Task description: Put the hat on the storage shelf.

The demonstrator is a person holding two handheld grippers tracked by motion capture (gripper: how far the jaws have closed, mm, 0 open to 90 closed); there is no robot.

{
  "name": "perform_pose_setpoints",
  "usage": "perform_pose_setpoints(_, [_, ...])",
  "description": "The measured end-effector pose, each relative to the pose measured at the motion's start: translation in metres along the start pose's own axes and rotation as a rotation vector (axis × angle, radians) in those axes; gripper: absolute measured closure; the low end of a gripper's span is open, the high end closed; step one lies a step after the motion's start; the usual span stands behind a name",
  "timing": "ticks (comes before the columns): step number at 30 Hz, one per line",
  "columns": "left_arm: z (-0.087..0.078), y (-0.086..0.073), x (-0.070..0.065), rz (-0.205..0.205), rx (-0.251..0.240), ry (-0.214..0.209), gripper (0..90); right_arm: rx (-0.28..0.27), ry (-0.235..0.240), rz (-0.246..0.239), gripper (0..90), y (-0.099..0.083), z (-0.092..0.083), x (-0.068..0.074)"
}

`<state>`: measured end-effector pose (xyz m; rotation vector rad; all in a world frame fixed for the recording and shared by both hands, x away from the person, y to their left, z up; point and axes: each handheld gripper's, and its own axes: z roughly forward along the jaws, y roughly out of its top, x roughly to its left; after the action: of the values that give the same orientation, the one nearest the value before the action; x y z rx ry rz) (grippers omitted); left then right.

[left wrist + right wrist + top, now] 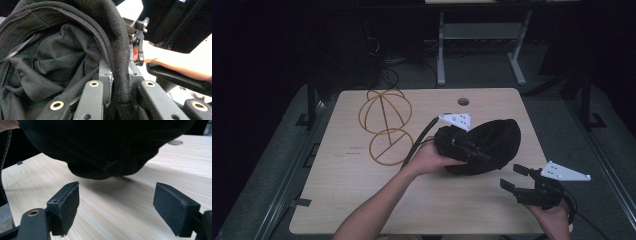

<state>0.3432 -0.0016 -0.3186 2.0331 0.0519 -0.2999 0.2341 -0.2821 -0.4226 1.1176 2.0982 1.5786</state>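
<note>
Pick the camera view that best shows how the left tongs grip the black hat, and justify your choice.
The left gripper view: the left tongs pinch the black hat at its thick rim, lining visible. The high view shows the hat whole, but the grip is hidden. The right gripper view shows its underside.

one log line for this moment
left gripper: shut on black hat rim | right gripper: open, near hat | wire stand: untouched
</note>
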Motion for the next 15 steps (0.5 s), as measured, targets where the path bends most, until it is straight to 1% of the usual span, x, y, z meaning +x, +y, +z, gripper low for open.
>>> perform_pose_setpoints(3, [0.0, 0.002, -0.001, 0.002, -0.007, -0.008, 78.8, -0.015, 0.001, -0.009, 20.3, 0.001, 0.001, 0.002])
perform_pose_setpoints(4, [0.001, 0.003, -0.002, 0.003, -0.013, -0.014, 78.8, -0.028, 0.004, -0.015, 20.3, 0.003, 0.002, 0.004])
perform_pose_setpoints(9, [0.003, 0.007, -0.004, 0.009, -0.018, -0.024, 78.8, -0.051, 0.007, -0.013, 19.6, 0.006, 0.003, 0.005])
perform_pose_setpoints(10, [0.004, 0.008, -0.004, 0.005, -0.021, -0.027, 78.8, -0.065, 0.008, -0.014, 19.6, 0.008, 0.003, 0.006])
perform_pose_setpoints(11, [0.004, 0.008, -0.004, 0.008, -0.025, -0.031, 78.8, -0.065, 0.008, -0.014, 19.6, 0.008, 0.003, 0.006])
perform_pose_setpoints(12, [0.006, 0.01, -0.005, 0.011, -0.027, -0.04, 78.8, -0.076, 0.002, -0.018, 19.6, 0.009, 0.002, 0.006])
perform_pose_setpoints(15, [0.008, 0.012, -0.006, 0.014, -0.03, -0.045, 78.8, -0.095, 0.004, -0.019, 21.0, 0.01, 0.003, 0.007])
